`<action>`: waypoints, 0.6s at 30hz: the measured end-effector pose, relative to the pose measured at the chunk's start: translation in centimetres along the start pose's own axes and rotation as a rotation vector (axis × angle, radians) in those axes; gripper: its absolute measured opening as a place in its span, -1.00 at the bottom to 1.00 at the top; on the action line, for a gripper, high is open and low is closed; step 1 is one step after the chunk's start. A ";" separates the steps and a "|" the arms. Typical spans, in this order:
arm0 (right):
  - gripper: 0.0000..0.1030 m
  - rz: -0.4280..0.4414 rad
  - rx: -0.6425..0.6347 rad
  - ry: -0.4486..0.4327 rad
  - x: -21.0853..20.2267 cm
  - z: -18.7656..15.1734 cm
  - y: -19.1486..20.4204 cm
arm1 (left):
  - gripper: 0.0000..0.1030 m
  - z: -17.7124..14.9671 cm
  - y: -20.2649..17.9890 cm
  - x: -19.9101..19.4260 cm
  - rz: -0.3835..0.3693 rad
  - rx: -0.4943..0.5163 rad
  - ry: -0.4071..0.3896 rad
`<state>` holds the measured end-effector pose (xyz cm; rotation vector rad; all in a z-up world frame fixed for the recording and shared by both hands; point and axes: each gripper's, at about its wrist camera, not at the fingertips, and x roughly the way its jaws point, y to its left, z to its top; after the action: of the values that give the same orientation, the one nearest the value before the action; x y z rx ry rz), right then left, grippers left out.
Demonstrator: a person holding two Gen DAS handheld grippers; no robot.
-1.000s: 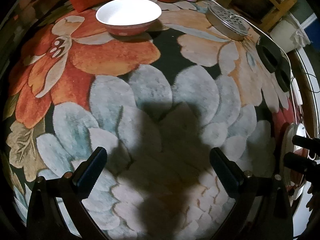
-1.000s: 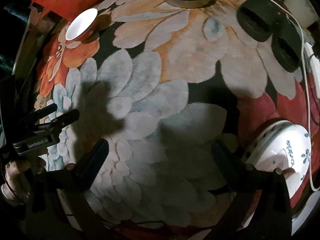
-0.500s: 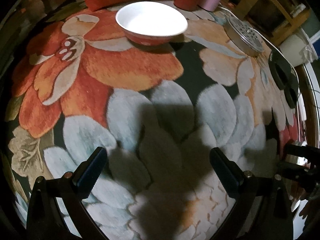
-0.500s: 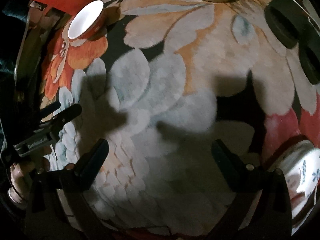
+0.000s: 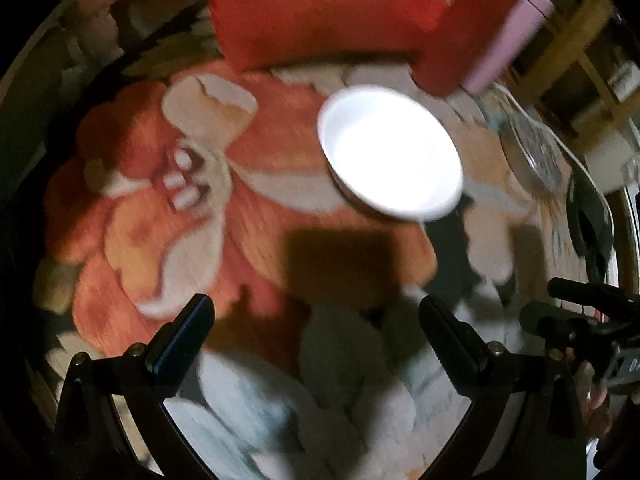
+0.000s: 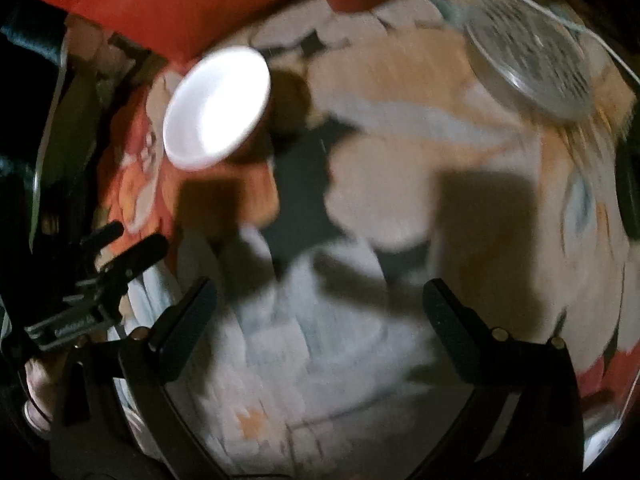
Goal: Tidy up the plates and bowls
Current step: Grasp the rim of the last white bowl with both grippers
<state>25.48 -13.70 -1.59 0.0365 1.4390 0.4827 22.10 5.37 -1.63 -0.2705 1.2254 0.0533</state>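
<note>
Bowl (image 5: 390,160) sits upright on the flowered rug (image 5: 160,216) in the left wrist view, white inside, dark reddish outside, well ahead of the left gripper (image 5: 316,328) and a bit right of its centre line. Gripper's jaws stand wide apart w/ nothing between them, only rug and shadow below. Whole frame is motion-blurred. Behind the bowl: a red cushion (image 5: 320,12), then a red block and a pink box (image 5: 508,36) to its right, both near but apart from the bowl. Round perforated metal lid (image 5: 536,160) lies on the rug right of the bowl, w/ a white cable (image 5: 540,120) running past it. Right gripper (image 5: 576,308) shows at the far right edge, side-on, a hand partly visible under it; can't judge its opening from this angle.

Right wrist view, also blurred: right gripper (image 6: 320,312) jaws spread wide, empty, over pale petals of the rug (image 6: 340,352). Bowl (image 6: 218,108) is upper left, well apart from the fingers, its rim near the red cushion (image 6: 160,4). Metal lid (image 6: 528,64) is upper right, cable (image 6: 560,20) curving along it. Left gripper (image 6: 120,244) pokes in from the left edge, held by a hand (image 6: 36,384), fingers pointing toward the bowl but not touching it.
</note>
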 end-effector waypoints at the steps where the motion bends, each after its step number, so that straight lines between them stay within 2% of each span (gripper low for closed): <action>1: 1.00 0.007 0.001 -0.013 0.1 0.8 0.2 | 0.98 0.7 0.3 0.0 -0.001 -0.008 -0.009; 8: 0.97 0.055 0.058 -0.105 1.3 6.1 1.2 | 0.95 5.4 1.2 0.7 -0.003 -0.040 -0.056; 10: 0.85 0.081 0.095 -0.119 2.0 7.1 1.2 | 0.86 6.2 1.0 1.4 -0.012 -0.043 -0.049; 12: 0.50 0.093 0.124 -0.116 2.8 7.8 1.2 | 0.63 6.9 1.0 2.2 -0.024 -0.051 -0.027; 14: 0.35 0.107 0.148 -0.106 3.7 8.3 1.2 | 0.53 7.6 0.8 3.1 -0.034 -0.054 -0.012; 15: 0.28 0.110 0.150 -0.104 4.0 8.4 1.3 | 0.27 7.8 0.6 3.5 -0.030 -0.052 -0.010; 16: 0.22 0.114 0.148 -0.102 4.2 8.7 1.4 | 0.10 7.9 0.4 4.0 -0.024 -0.044 -0.002; 17: 0.05 0.122 0.147 -0.098 4.5 8.9 1.5 | -0.14 8.1 0.2 4.6 -0.023 -0.037 0.010; 18: -0.17 0.133 0.148 -0.091 4.8 9.1 1.5 | -0.25 8.2 0.0 5.1 -0.023 -0.028 0.019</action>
<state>33.95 -8.30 -4.33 0.2713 1.3856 0.4759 31.41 6.76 -3.87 -0.3105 1.2413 0.0479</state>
